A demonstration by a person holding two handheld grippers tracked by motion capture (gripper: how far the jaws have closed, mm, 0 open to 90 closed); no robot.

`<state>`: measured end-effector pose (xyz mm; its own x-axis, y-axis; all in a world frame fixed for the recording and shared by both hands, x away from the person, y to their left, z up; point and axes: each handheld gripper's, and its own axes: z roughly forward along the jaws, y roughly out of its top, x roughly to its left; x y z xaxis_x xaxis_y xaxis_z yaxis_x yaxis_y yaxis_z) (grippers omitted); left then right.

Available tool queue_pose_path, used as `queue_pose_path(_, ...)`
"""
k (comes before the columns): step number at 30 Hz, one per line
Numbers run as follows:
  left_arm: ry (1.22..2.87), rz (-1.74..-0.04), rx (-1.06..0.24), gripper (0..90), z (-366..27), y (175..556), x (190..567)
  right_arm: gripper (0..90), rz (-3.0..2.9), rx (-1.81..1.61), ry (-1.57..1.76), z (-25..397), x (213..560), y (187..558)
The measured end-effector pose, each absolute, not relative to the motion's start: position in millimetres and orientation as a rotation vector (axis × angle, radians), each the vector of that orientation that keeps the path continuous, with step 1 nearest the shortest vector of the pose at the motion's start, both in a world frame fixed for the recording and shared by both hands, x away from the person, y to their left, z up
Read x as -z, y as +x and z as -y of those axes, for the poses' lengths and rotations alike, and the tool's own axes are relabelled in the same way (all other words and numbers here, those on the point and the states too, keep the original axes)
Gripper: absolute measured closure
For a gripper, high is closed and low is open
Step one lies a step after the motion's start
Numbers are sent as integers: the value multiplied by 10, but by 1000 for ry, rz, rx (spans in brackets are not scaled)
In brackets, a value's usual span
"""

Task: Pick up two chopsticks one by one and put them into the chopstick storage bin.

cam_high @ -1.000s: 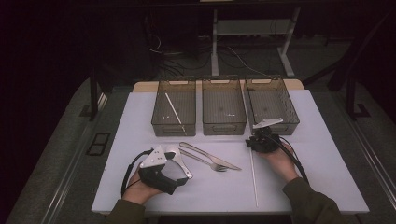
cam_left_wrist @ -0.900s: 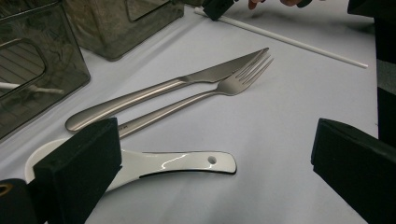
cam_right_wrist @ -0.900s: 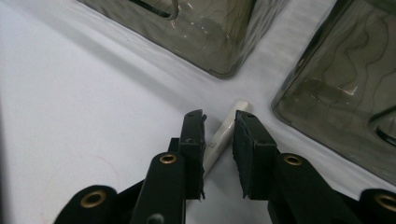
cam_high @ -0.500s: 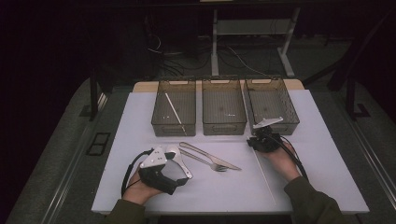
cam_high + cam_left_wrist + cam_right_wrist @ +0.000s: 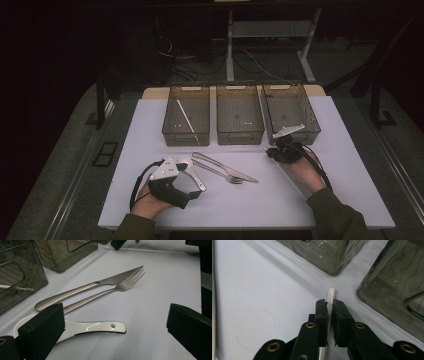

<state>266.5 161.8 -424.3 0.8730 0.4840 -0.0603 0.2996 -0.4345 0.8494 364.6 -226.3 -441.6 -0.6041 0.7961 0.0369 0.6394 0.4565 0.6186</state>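
- Right gripper: jaws clamped on a white stick, between two bins.
- Left gripper: jaws wide apart, empty, white spoon just beside one.

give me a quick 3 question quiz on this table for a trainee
1. True or false: the right gripper is shut on a white chopstick.
2. What lies nearest the open left gripper? A) the knife B) the white spoon C) the fork
3. Of the three bins, which one holds a chopstick?

Key
1. True.
2. B.
3. The left bin in the high view.
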Motion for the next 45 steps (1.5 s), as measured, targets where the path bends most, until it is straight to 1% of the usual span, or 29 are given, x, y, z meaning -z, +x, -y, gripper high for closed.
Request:
queue_pose_path(8,2060,-566,-234,10,-1618,2664,4243,825,-2468,-885,1216,2292,4421,3649)
queue_pose_path(11,2059,-563,-234,10,-1617,2662,4241,736,-2468,-952,1233,2328,4391,3625)
queue_pose_path(12,2060,-563,-233,10,-1617,2661,4242,721,-2455,-975,1232,2343,4354,3600)
queue_pose_path(16,2060,-563,-229,10,-1615,2662,4246,699,-2441,-1008,1202,2449,4210,3428)
queue_pose_path(19,2060,-562,-230,10,-1614,2659,4245,694,-2438,-996,1189,2566,4180,3272)
queue_pose_path(25,2059,-565,-227,10,-1606,2651,4249,712,-2432,-976,1207,2795,4208,2973)
queue_pose_path(29,2061,-561,-228,10,-1607,2653,4251,743,-2430,-951,1218,2855,4282,2829)
queue_pose_path(34,2062,-562,-226,10,-1604,2646,4251,776,-2461,-908,1221,2819,4374,2804)
queue_pose_path(37,2058,-565,-225,10,-1608,2647,4252,810,-2473,-856,1219,2794,4415,2808)
queue_pose_path(45,2066,-559,-227,10,-1600,2644,4249,847,-2473,-819,1198,2757,4414,2799)
